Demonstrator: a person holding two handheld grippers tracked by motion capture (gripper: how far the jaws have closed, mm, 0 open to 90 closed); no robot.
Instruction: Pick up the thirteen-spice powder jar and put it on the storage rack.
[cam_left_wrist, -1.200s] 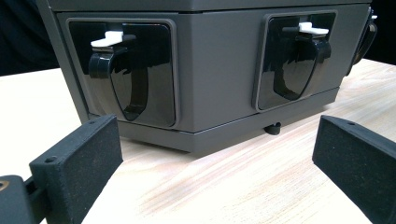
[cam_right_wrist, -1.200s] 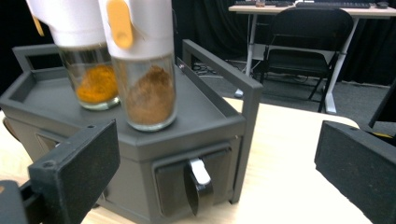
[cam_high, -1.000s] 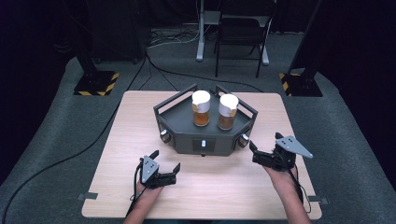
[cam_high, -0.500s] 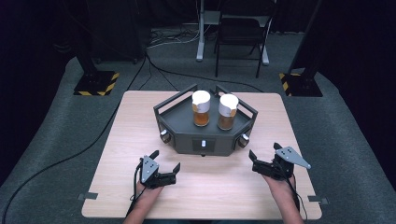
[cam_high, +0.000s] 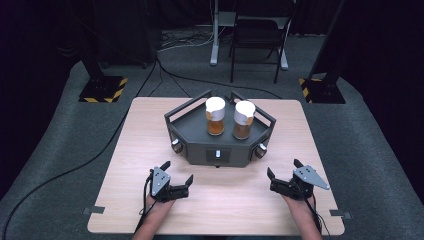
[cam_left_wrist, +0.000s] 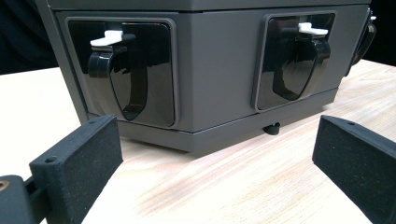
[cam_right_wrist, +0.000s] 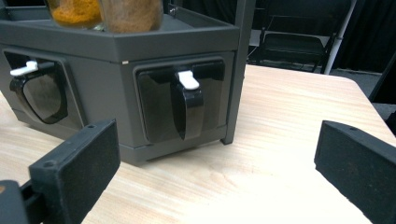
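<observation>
Grippers rest low on the table's near side in the high view, the left gripper (cam_high: 176, 181) and the right gripper (cam_high: 283, 180) both with jaws spread and nothing between them. Between and beyond them sits the rack (cam_high: 200, 145), a dark six-sided box with a railed top carrying two jars (cam_high: 216, 116), one orange-filled and one brown, each under a pale cap. The table (cam_high: 150, 135) is light wood grain, matte.

Left gripper view: the wide-apart jaws frame the rack's front faces, well short of touching. Two glossy black recessed panels each hold a curved black lever (cam_left_wrist: 112, 70) tipped with a white tab (cam_left_wrist: 107, 37). The housing is smooth grey plastic with a small foot underneath.

Right gripper view: jaws likewise open, pointing at a corner lever (cam_right_wrist: 187, 109) with its white tab (cam_right_wrist: 187, 79); the jars' contents (cam_right_wrist: 77, 11) look powdery, though the crop makes that uncertain.

Reaching for a lever seems to be the step in hand. To do it well, come in level, centre the narrow lever between the jaws before closing, and keep the other gripper ready to brace the rack so it does not slide on the smooth wood.
</observation>
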